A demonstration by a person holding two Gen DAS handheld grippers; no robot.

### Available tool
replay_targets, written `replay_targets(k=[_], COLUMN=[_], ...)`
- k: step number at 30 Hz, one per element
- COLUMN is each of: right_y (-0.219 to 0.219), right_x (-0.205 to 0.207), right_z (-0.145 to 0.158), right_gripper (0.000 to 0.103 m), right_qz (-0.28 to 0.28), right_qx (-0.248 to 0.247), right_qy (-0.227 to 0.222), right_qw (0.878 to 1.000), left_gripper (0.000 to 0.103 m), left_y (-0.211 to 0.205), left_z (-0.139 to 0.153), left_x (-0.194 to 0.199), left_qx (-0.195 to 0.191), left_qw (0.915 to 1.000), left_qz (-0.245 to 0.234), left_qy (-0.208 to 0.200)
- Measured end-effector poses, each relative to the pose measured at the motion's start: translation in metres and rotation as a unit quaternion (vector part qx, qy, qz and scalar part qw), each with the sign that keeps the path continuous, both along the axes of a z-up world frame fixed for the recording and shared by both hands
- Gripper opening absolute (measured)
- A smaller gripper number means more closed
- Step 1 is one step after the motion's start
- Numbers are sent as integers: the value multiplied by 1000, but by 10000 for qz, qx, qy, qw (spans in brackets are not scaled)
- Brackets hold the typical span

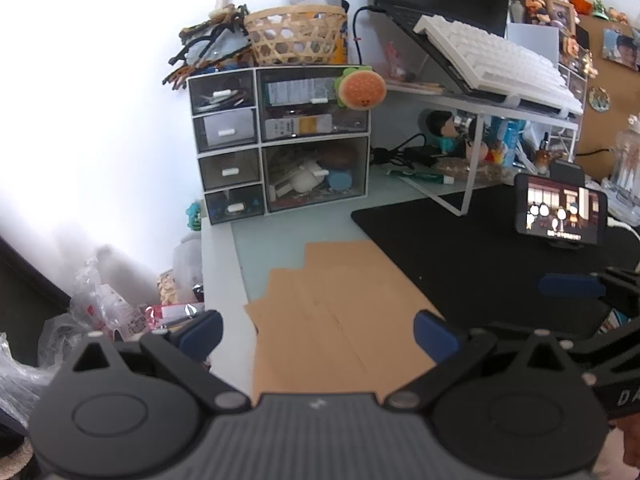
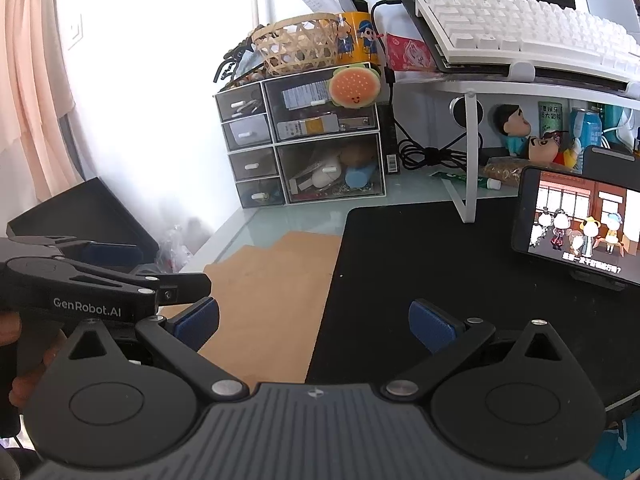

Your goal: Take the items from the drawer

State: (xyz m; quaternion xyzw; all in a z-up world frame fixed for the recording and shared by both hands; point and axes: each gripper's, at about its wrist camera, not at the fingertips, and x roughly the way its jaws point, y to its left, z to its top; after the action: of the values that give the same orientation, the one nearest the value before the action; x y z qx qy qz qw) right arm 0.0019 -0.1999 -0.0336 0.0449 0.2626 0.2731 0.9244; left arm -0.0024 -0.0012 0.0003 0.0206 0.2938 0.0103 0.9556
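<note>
- The left hand-held gripper [image 1: 316, 332] is held with its blue pads spread, empty, above brown cardboard [image 1: 332, 308] on the table [image 1: 280, 228].
- The right hand-held gripper [image 2: 314, 322] is likewise spread and empty, over the black mat [image 2: 420, 264].
- The drawer unit [image 1: 280, 140] is seen at the table's back, all drawers closed; small clutter is visible in the large lower drawer [image 1: 316, 174].
- A woven basket [image 1: 296, 34] is set on top.

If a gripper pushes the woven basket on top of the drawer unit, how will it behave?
The woven basket looks open-weave and thin, so probably light and easy to slide. It sits high on the drawer unit among clutter, so a push may tip it or knock its neighbours.
</note>
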Motion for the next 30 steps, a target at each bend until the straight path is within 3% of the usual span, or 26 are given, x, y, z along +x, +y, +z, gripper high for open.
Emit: replay_targets(k=[23, 30], right_y=[-3, -3], right_x=[-3, -5], right_z=[-1, -1], right_gripper=[103, 103], right_qz=[1, 24], right_qx=[70, 129], right_qy=[-20, -51], right_qw=[10000, 9999], left_gripper=[103, 103], left_y=[5, 9], left_z=[-3, -5], left_x=[7, 5], left_qx=[-72, -185], left_qw=[9999, 9996], left_qz=[-34, 144], left_qy=[-105, -150])
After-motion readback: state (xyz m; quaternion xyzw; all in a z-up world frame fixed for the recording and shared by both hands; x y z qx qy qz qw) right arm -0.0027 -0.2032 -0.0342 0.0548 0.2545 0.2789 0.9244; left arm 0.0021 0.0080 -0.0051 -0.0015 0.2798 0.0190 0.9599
